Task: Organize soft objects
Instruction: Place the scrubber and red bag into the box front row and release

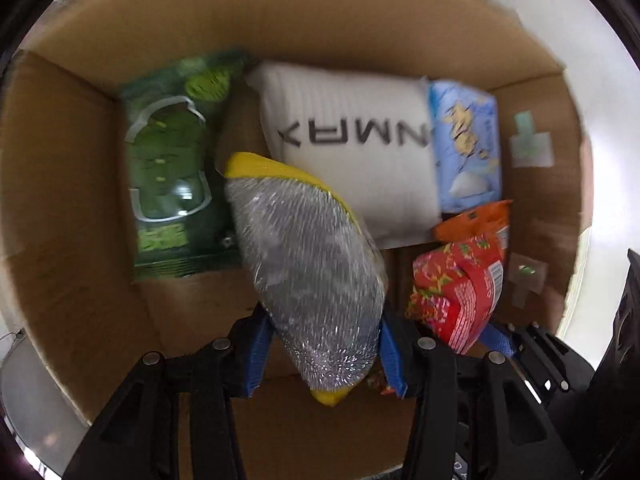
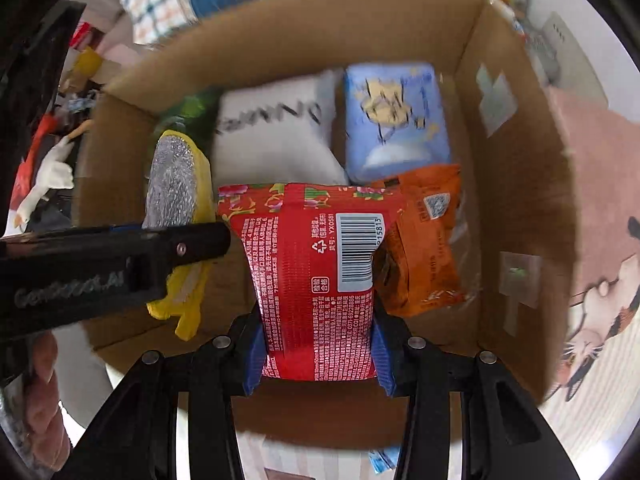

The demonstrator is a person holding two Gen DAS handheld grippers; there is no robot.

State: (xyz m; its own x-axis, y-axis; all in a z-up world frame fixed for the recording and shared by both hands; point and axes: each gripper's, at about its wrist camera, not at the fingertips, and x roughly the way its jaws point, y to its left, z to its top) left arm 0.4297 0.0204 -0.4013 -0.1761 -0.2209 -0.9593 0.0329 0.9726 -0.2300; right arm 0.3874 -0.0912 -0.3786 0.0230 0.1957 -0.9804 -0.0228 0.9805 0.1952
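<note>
An open cardboard box (image 2: pixel 516 184) sits beside a pink cat-print rug (image 2: pixel 592 240), with fabrics heaped at 11 o'clock. The left gripper (image 1: pixel 324 354) clamps a yellow-backed steel-mesh scrubber (image 1: pixel 308 276), its long axis toward 11 o'clock. The right gripper (image 2: pixel 318 354) grips an upright red floral packet (image 2: pixel 312 280) over the box, long axis toward 12 o'clock.

Both wrist views close above the cardboard box (image 1: pixel 80 184) (image 2: pixel 516 184), facing down, sharing its interior

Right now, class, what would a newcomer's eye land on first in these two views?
Probably the glittery silver scouring pad with yellow edging, pinched in the left gripper above the brown cardboard box. Then the red printed packet with a barcode, clamped in the right gripper over the same box.
</note>
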